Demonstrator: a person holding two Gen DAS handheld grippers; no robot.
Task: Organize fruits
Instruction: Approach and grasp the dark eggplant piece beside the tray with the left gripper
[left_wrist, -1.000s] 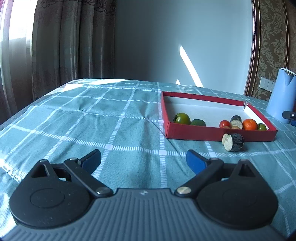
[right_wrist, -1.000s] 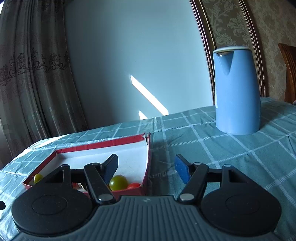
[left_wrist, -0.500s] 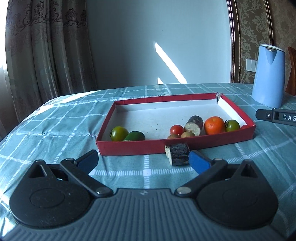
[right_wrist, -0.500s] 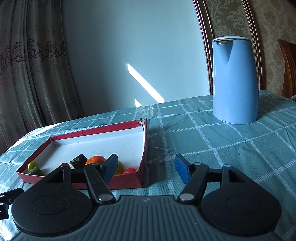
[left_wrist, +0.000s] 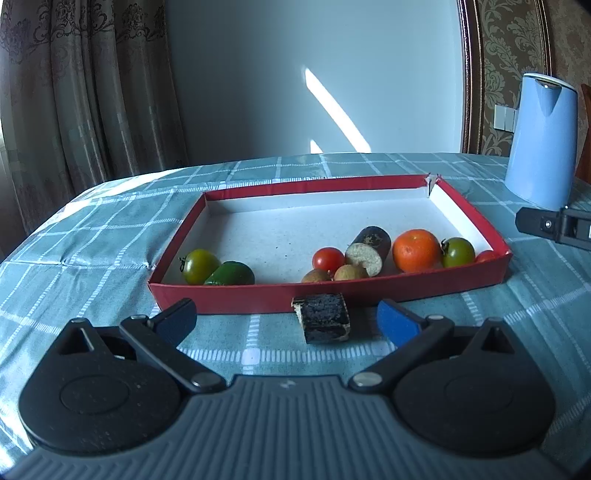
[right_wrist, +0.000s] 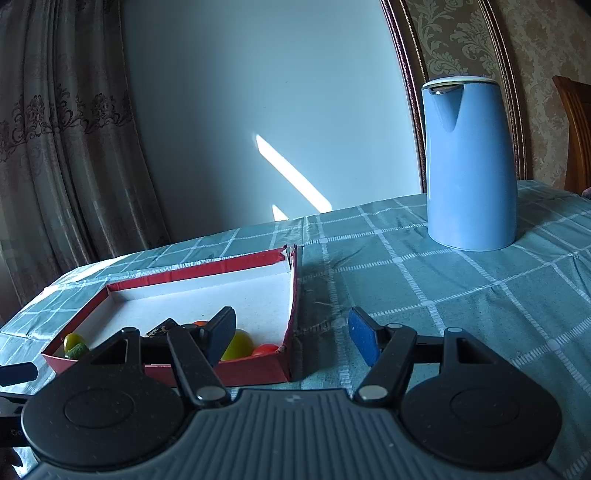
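Checked teal cloth over the surface (left_wrist: 110, 258), curtains upper left, pale wall behind with a slant of sun.

Left gripper (left_wrist: 286, 319): fingers spread as wide as they go, empty, blue pad (left_wrist: 397, 325) at lower right of centre. Between them, nearer the right pad and touching neither, dark cut chunk (left_wrist: 325, 321) lying on the cloth just outside the red tray (left_wrist: 258, 295), against its near wall. Inside the tray, along the near edge: green tomato (left_wrist: 199, 265) and dark green fruit (left_wrist: 231, 274) at left; red tomato (left_wrist: 328, 258), two small brown fruits, a second cut chunk (left_wrist: 369, 249), orange (left_wrist: 413, 249), another green tomato (left_wrist: 457, 252) toward the right. Blue kettle (left_wrist: 543, 140) at far right of frame.

Right gripper (right_wrist: 291, 334): fingers about half open, nothing between them, hanging over the tray's near right corner; kettle upper right.

Step in hand, by the look of it: lining up on the stray chunk, the only piece outside the tray. Next move likely calls for easing forward and slightly rightward to centre the chunk, closing on its flat sides, then lifting clear of the tray wall before setting it inside.
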